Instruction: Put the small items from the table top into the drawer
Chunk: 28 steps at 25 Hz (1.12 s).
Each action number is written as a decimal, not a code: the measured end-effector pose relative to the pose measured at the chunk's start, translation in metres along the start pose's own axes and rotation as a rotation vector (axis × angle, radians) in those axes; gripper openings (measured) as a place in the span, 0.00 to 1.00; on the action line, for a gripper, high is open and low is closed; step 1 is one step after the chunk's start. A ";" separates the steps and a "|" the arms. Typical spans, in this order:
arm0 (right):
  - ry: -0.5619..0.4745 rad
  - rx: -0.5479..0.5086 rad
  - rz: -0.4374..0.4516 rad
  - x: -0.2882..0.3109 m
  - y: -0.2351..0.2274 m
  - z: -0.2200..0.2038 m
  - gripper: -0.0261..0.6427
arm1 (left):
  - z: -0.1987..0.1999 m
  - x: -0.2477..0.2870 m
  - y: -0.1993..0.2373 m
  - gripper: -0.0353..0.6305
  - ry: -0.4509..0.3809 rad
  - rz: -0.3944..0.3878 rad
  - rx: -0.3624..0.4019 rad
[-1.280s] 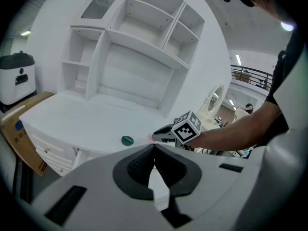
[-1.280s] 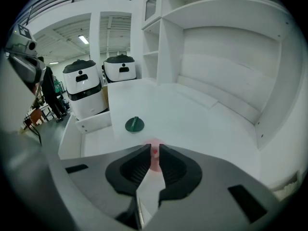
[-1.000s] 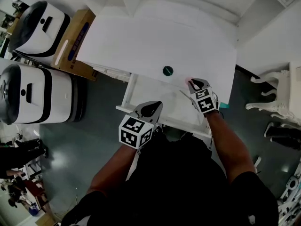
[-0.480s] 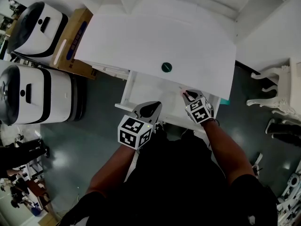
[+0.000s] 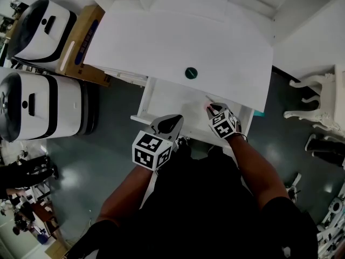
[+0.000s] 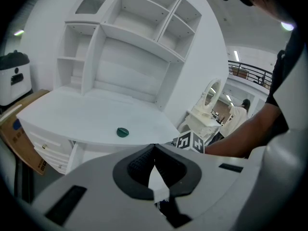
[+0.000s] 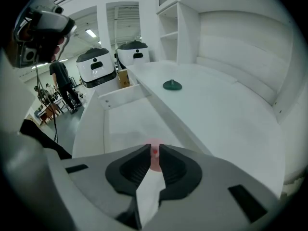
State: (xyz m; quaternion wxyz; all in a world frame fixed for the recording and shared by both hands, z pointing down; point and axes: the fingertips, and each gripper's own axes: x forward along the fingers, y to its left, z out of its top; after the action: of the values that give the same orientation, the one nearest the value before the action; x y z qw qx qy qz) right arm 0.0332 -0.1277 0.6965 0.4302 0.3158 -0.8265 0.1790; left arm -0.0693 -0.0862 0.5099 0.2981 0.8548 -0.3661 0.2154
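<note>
A white desk [image 5: 188,36] has its drawer [image 5: 172,104] pulled out toward me. On the desk top near the front edge lies a small round green item [image 5: 191,73], also seen in the left gripper view [image 6: 122,132] and the right gripper view [image 7: 172,84]. My right gripper [image 5: 211,108] hangs over the right part of the drawer [image 7: 120,124], shut on a small pink item [image 7: 155,153] pinched at the tips. My left gripper [image 5: 175,120] is shut and holds nothing; it hovers at the drawer's front rail. Its jaws [image 6: 154,146] meet at the tips.
Two white-and-black machines [image 5: 38,107] [image 5: 40,26] and a cardboard box [image 5: 81,42] stand to the left of the desk. A white chair [image 5: 318,101] is at the right. A shelf hutch [image 6: 134,42] rises at the desk's back.
My right gripper has come back from the desk's front edge toward me and now sits over the drawer with the pink item in it. The left gripper has hardly moved.
</note>
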 end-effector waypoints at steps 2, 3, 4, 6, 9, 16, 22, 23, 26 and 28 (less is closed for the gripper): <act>0.022 0.004 0.013 0.009 0.002 -0.008 0.14 | -0.001 -0.001 0.000 0.06 0.004 0.006 0.000; 0.032 0.007 0.017 0.013 0.002 -0.011 0.14 | -0.001 -0.002 0.001 0.06 0.006 0.012 -0.001; 0.040 0.011 0.021 0.017 0.002 -0.015 0.14 | -0.002 -0.003 0.002 0.06 0.006 0.019 -0.004; 0.056 0.020 0.025 0.025 0.000 -0.020 0.14 | -0.003 -0.006 0.006 0.06 0.009 0.035 -0.012; 0.079 0.028 0.031 0.038 0.000 -0.028 0.14 | -0.008 -0.010 0.010 0.06 0.019 0.047 -0.032; 0.112 0.047 0.016 0.062 -0.001 -0.038 0.14 | -0.015 -0.021 0.013 0.06 0.024 0.061 -0.063; 0.117 0.054 0.000 0.075 0.001 -0.041 0.14 | -0.027 -0.027 0.019 0.06 0.029 0.075 -0.095; 0.122 0.054 0.001 0.075 0.002 -0.043 0.14 | -0.028 -0.027 0.019 0.06 0.031 0.077 -0.096; 0.131 0.065 -0.002 0.075 0.004 -0.046 0.14 | -0.031 -0.029 0.018 0.06 0.036 0.075 -0.089; 0.134 0.072 0.001 0.075 0.006 -0.046 0.14 | -0.031 -0.031 0.019 0.06 0.033 0.073 -0.086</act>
State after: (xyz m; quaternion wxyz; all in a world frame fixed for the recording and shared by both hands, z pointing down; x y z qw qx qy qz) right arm 0.0241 -0.1250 0.7841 0.4729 0.3179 -0.7890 0.2297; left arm -0.1085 -0.0609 0.5207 0.3325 0.8235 -0.4012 0.2243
